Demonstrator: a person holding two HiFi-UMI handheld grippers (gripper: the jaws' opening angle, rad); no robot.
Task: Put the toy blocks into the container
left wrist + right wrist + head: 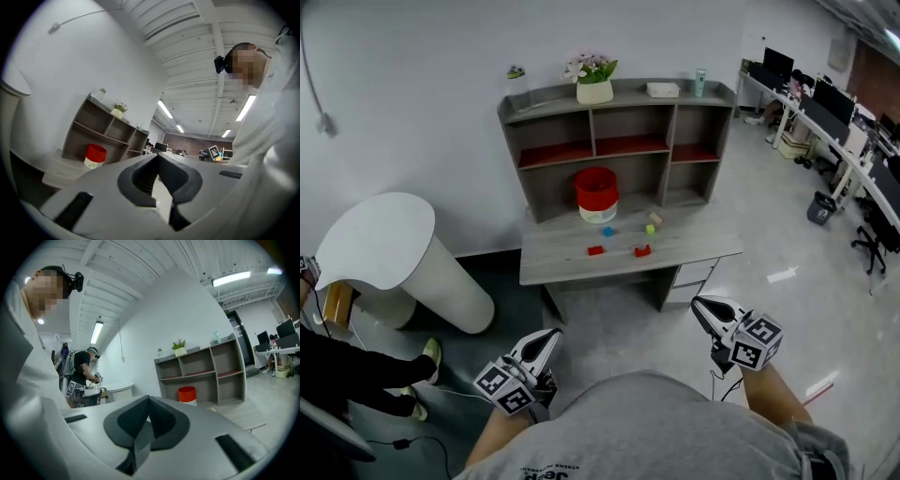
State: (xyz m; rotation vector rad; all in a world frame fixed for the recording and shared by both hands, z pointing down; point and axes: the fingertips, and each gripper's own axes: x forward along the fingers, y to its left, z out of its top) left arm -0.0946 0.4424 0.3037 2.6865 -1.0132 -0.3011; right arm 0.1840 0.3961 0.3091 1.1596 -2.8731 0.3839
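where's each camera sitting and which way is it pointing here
Head view: on the person's head, facing steeply down and ahead at the desk, toy blocks and red container; shows torso, left gripper, right gripper.
Left gripper view: on the left gripper, facing along its shut fingers toward the shelf; the person's torso at right.
Right gripper view: on the right gripper, along its shut fingers toward that shelf; the person's torso at left.
Shared: all three show the red container.
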